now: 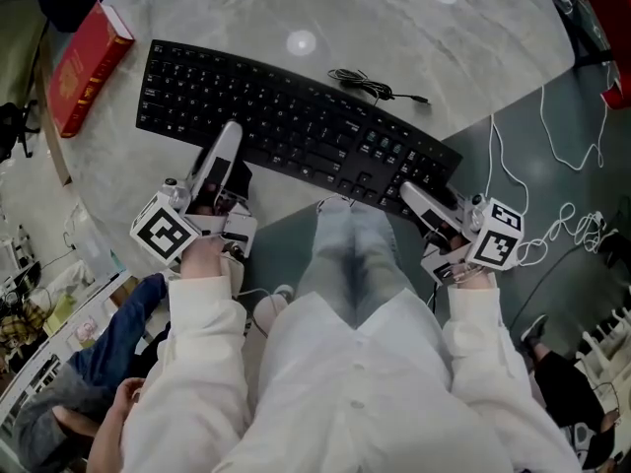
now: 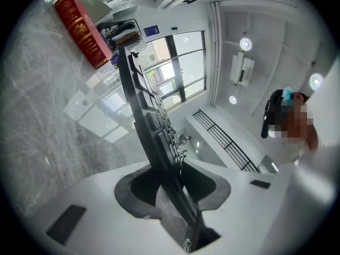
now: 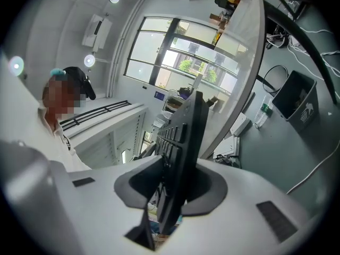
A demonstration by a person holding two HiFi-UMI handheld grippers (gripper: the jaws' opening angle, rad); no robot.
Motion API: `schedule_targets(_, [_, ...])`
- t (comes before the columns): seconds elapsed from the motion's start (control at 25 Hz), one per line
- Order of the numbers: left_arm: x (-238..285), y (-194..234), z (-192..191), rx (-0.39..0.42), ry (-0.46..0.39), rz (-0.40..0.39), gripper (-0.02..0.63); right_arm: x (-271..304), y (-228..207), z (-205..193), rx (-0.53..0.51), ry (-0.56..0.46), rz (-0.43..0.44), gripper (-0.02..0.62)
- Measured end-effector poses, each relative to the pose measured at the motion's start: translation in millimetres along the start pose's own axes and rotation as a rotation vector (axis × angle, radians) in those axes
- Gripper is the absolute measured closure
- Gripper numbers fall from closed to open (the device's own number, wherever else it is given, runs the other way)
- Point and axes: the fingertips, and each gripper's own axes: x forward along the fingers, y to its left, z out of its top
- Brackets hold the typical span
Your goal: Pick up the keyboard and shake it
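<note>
A black full-size keyboard [image 1: 286, 121] lies slantwise above the near edge of the round marble table [image 1: 394, 28]. My left gripper [image 1: 223, 156] is shut on the keyboard's near edge toward its left end. My right gripper [image 1: 419, 203] is shut on the near edge at its right end. In the left gripper view the keyboard [image 2: 154, 142] runs edge-on between the jaws. The right gripper view shows the same, with the keyboard [image 3: 180, 142] clamped edge-on. The keyboard's black cable [image 1: 370, 87] coils on the table behind it.
A red book [image 1: 84, 67] lies on the table at the far left. White cables [image 1: 552, 166] trail over the floor at the right. The person's legs [image 1: 345, 254] are just below the table edge. Another person's arm [image 1: 118, 353] shows at lower left.
</note>
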Motion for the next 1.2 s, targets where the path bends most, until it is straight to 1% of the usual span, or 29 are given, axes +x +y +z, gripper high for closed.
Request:
schedule_targets(0.12, [0.9, 1.1, 1.6, 0.03, 0.019, 0.017, 0.479, 0.3, -2.1, -3.0, 0.021, -0.006, -0.006, 0.491])
schedule_targets(0.48, [1.0, -3.5, 1.1, -0.001, 0.04, 0.036, 0.479, 0.3, -1.1, -6.0, 0.057, -0.022, 0.003, 0.491])
schedule_targets(0.76, [1.6, -5.0, 1.9, 0.004, 0.052, 0.053, 0.479, 1.5, -4.3, -8.8, 0.072, -0.034, 0.019, 0.491])
schedule_targets(1.2, [4.1, -7.2, 2.6, -0.01, 0.082, 0.055, 0.479, 2.5, -6.9, -9.2, 0.05, -0.048, 0.028, 0.491])
